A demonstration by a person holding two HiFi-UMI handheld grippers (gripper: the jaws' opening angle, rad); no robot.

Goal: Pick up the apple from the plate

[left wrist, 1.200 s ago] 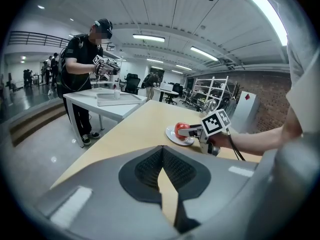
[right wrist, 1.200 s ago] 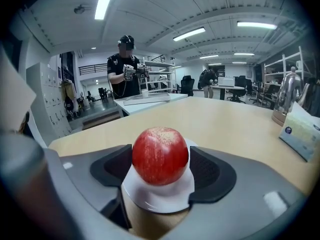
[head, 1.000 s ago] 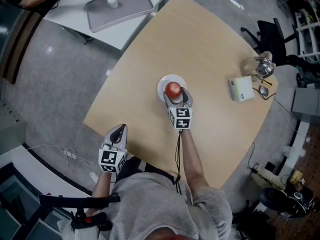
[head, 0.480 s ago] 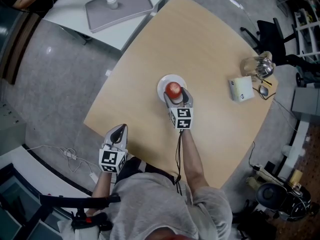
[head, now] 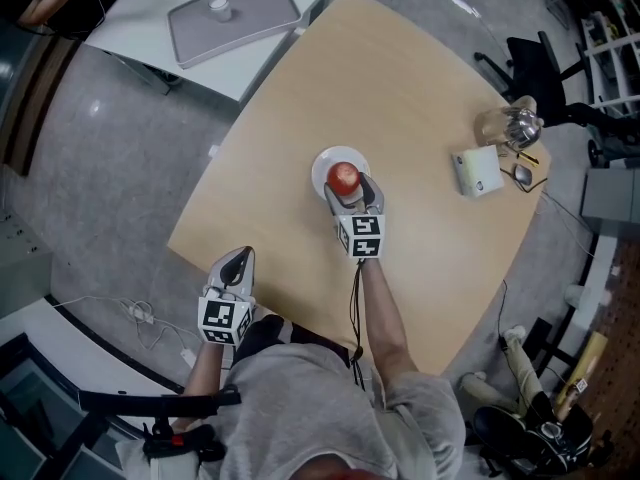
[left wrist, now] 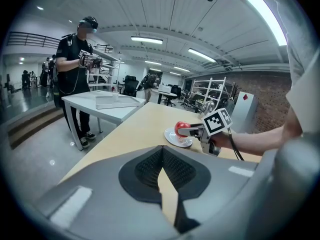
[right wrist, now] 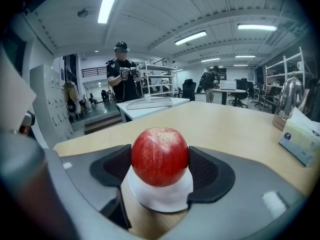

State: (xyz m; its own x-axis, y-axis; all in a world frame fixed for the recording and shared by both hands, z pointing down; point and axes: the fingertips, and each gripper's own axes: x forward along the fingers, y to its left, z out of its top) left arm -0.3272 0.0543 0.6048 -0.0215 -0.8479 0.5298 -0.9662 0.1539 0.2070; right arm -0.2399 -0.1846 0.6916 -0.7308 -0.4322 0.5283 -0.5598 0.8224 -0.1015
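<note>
A red apple is over a small white plate in the middle of the wooden table. My right gripper is shut on the apple, with a black pad pressed against each side. Whether the apple still touches the plate cannot be told. In the left gripper view the apple shows in the right gripper just above the plate. My left gripper hangs shut and empty off the table's near left edge.
A tissue box, a glass jug and spectacles stand at the table's far right. A white side table bears a grey tray with a small cup. A person stands beside it. A chair is behind.
</note>
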